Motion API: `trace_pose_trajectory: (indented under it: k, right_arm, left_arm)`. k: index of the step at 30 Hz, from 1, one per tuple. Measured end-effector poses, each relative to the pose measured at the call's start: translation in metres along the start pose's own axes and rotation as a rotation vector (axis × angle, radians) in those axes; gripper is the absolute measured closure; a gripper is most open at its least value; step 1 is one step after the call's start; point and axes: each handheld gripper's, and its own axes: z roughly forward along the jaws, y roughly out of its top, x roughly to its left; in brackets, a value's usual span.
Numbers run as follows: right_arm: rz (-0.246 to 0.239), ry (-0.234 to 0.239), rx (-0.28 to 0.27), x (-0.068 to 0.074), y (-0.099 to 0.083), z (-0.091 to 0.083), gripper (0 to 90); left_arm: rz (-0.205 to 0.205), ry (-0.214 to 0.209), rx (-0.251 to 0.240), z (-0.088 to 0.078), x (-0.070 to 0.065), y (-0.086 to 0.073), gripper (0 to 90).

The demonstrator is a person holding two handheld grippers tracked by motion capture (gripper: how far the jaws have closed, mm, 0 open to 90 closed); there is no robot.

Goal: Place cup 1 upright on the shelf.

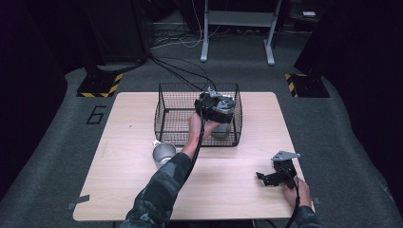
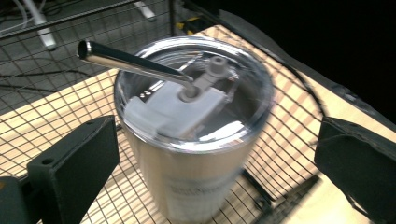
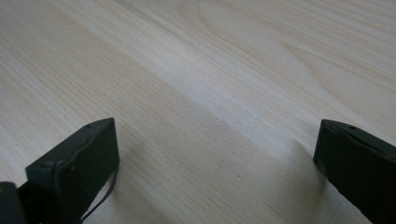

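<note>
A steel tumbler (image 2: 196,158) with a clear lid and a metal straw (image 2: 135,63) stands upright inside the black wire basket (image 1: 168,111), in its right part. My left gripper (image 2: 210,172) is open, one jaw on each side of the tumbler and neither touching it. From above, the left gripper (image 1: 217,114) hangs over the tumbler (image 1: 222,129) in the basket. My right gripper (image 1: 264,179) rests low near the table's front right, open, and between its jaws (image 3: 215,172) lies bare wood.
A small metal cup (image 1: 164,154) stands on the wooden table (image 1: 123,190) just in front of the basket's left corner, beside my left forearm. Bits of tape mark the table's front corners. Cables run across the floor behind the basket.
</note>
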Motion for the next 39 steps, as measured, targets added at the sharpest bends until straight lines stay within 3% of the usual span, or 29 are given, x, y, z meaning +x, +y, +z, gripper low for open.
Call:
trace_pose_trajectory:
  k: [7, 12, 27, 33, 36, 39]
  right_arm:
    - [0.000, -0.001, -0.001, 0.000, 0.000, 0.000, 0.0]
    - [-0.005, 0.004, 0.003, 0.000, 0.000, 0.000, 0.0]
    - [-0.005, 0.004, 0.004, 0.000, 0.000, 0.000, 0.0]
    - [-0.012, 0.002, 0.007, -0.001, 0.000, -0.001, 0.0]
    - [0.012, -0.004, 0.008, 0.001, 0.000, -0.001, 0.0]
    - [-0.005, -0.005, 0.001, 0.000, 0.000, 0.000, 0.0]
  left_arm:
    - [0.038, -0.055, -0.027, -0.027, -0.006, -0.005, 0.1]
    - [0.070, -0.069, -0.038, -0.047, -0.008, -0.011, 0.1]
    - [0.102, -0.051, -0.045, -0.094, 0.003, -0.031, 0.1]
    - [0.089, -0.037, -0.056, -0.109, 0.010, -0.045, 0.1]
    - [0.084, -0.037, -0.054, -0.115, 0.014, -0.054, 0.2]
    - [0.078, -0.029, -0.050, -0.121, 0.019, -0.063, 0.2]
